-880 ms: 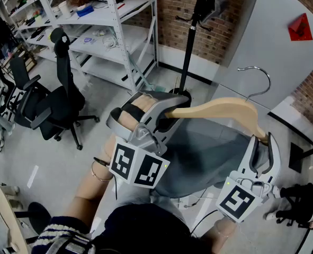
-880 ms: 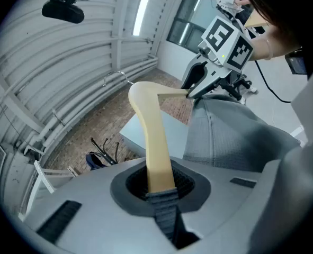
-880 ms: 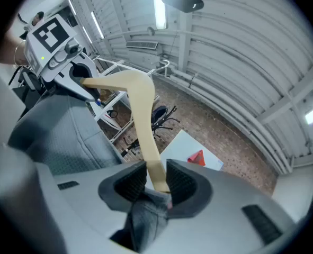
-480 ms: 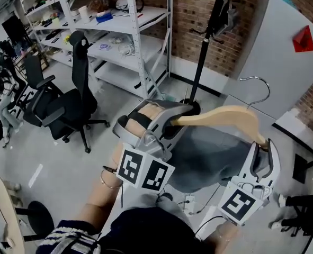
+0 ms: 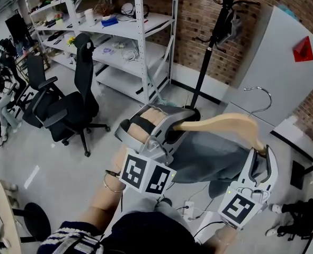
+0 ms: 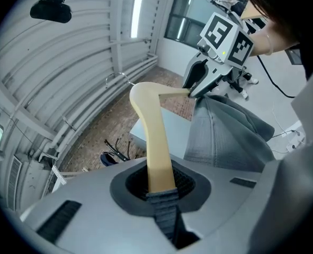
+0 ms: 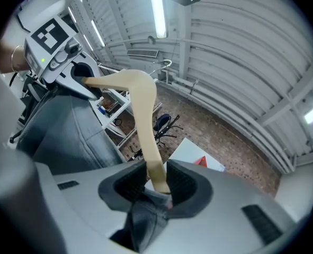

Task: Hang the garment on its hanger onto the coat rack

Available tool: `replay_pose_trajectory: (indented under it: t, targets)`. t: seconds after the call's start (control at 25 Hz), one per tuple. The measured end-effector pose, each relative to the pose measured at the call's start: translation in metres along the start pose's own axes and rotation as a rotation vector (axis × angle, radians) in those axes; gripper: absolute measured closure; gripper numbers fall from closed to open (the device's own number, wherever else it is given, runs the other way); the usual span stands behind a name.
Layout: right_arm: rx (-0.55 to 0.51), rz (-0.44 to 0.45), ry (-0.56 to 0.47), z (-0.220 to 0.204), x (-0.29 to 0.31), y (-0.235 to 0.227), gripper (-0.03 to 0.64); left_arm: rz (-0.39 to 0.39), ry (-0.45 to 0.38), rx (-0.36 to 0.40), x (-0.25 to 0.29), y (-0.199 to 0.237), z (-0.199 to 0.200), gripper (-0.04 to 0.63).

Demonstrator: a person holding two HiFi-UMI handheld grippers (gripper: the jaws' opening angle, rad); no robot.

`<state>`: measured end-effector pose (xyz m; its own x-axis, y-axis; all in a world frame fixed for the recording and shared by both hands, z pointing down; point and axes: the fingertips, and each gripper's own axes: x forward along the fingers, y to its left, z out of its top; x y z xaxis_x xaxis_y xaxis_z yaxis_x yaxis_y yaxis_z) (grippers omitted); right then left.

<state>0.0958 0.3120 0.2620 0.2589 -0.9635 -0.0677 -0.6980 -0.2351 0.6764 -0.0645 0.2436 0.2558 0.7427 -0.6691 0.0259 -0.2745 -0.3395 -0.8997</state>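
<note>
A pale wooden hanger (image 5: 222, 124) with a metal hook (image 5: 258, 96) is held level between my two grippers, and a grey garment (image 5: 209, 157) hangs from it. My left gripper (image 5: 178, 123) is shut on the hanger's left end (image 6: 155, 152). On the right end (image 7: 148, 147), my right gripper (image 5: 260, 151) is shut with a fold of grey cloth (image 7: 145, 216) caught in its jaws too. The black coat rack (image 5: 213, 41) stands behind the hanger, against the brick wall. The hook is below the rack's arms and to their right.
White metal shelving (image 5: 119, 36) with small items runs along the back left. A black office chair (image 5: 74, 99) stands on the grey floor at left. A pale grey panel (image 5: 283, 67) bearing a red triangle (image 5: 303, 52) is at right.
Both grippers keep their hold on the hanger. The head view has swung, so the coat rack and shelving now sit further right and more of the rack's upper pole shows.
</note>
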Motion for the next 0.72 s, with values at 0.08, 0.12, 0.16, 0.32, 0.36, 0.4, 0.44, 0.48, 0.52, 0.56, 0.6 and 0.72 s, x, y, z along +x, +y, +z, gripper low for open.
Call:
replay_pose_trajectory:
  t: [0.08, 0.12, 0.16, 0.32, 0.36, 0.4, 0.44, 0.48, 0.52, 0.56, 0.6, 0.72]
  targets:
    - [-0.006, -0.004, 0.0, 0.0, 0.003, 0.001, 0.503, 0.0, -0.001, -0.003, 0.003, 0.0, -0.002, 0.569]
    - [-0.008, -0.005, 0.0, 0.0, 0.004, 0.001, 0.503, 0.0, -0.002, -0.004, 0.004, 0.001, -0.003, 0.569]
    - [-0.009, -0.005, 0.001, 0.0, 0.006, 0.002, 0.503, -0.001, -0.002, -0.006, 0.005, 0.001, -0.005, 0.569]
    - [-0.01, 0.0, -0.004, -0.004, 0.023, -0.002, 0.503, 0.0, 0.002, -0.014, 0.022, 0.003, -0.009, 0.569]
    - [-0.011, 0.001, -0.01, -0.005, 0.028, -0.003, 0.503, 0.001, 0.003, -0.016, 0.027, 0.004, -0.01, 0.569]
    - [-0.016, 0.002, -0.014, -0.005, 0.033, -0.004, 0.503, 0.002, 0.005, -0.02, 0.031, 0.004, -0.012, 0.569]
    - [-0.022, 0.003, -0.015, -0.005, 0.038, -0.003, 0.503, 0.002, 0.008, -0.024, 0.034, 0.005, -0.014, 0.569]
    - [-0.028, 0.004, -0.015, -0.006, 0.042, -0.003, 0.503, 0.001, 0.011, -0.028, 0.037, 0.005, -0.017, 0.569]
    - [-0.033, 0.006, -0.014, -0.006, 0.046, -0.002, 0.503, 0.001, 0.014, -0.032, 0.04, 0.006, -0.02, 0.569]
    - [-0.035, 0.006, -0.014, -0.006, 0.052, -0.002, 0.503, 0.0, 0.016, -0.036, 0.045, 0.007, -0.022, 0.569]
    - [-0.036, 0.006, -0.013, -0.006, 0.058, -0.001, 0.503, -0.001, 0.017, -0.04, 0.049, 0.007, -0.025, 0.569]
    - [-0.038, -0.001, -0.015, -0.007, 0.077, 0.003, 0.503, -0.005, 0.013, -0.049, 0.065, 0.01, -0.038, 0.569]
